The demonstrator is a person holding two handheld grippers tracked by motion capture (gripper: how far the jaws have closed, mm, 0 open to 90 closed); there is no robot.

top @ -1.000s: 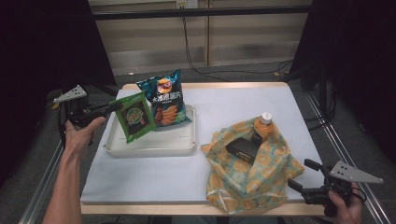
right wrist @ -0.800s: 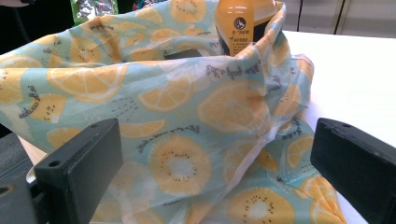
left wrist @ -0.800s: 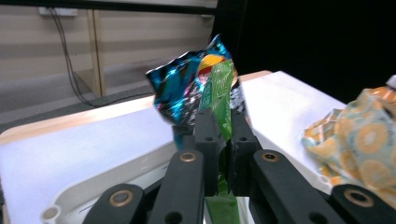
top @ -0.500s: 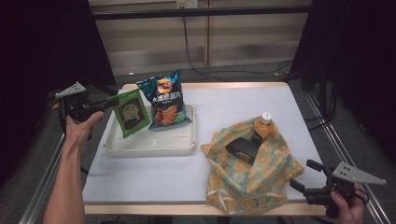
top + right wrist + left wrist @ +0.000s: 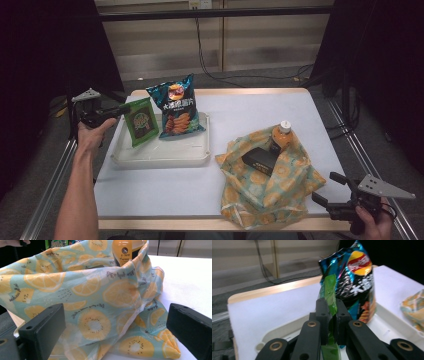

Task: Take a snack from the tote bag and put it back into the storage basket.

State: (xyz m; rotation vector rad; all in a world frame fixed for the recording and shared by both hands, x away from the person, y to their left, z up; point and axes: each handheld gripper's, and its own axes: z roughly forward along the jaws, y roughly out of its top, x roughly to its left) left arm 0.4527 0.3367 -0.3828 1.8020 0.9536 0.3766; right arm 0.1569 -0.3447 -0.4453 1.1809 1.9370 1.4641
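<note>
A: The left gripper (image 5: 329, 315) is clamped on the green packet (image 5: 140, 121), pinching its left edge over the tray (image 5: 160, 155).

B: Risk?

A: An edge grip could slip, or the packet could topple the chip bag (image 5: 176, 106) just beside it.

B: Orientation?

A: Upright, long axis vertical, face toward the camera. The right gripper (image 5: 334, 192) is apart, near the lemon-print bag (image 5: 270, 185).

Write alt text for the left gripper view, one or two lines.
The left tool, shut on a green packet, holds it upright over a white tray. A blue chip bag stands just behind it, with the white table beyond and a lemon-print bag at the right edge.
</note>
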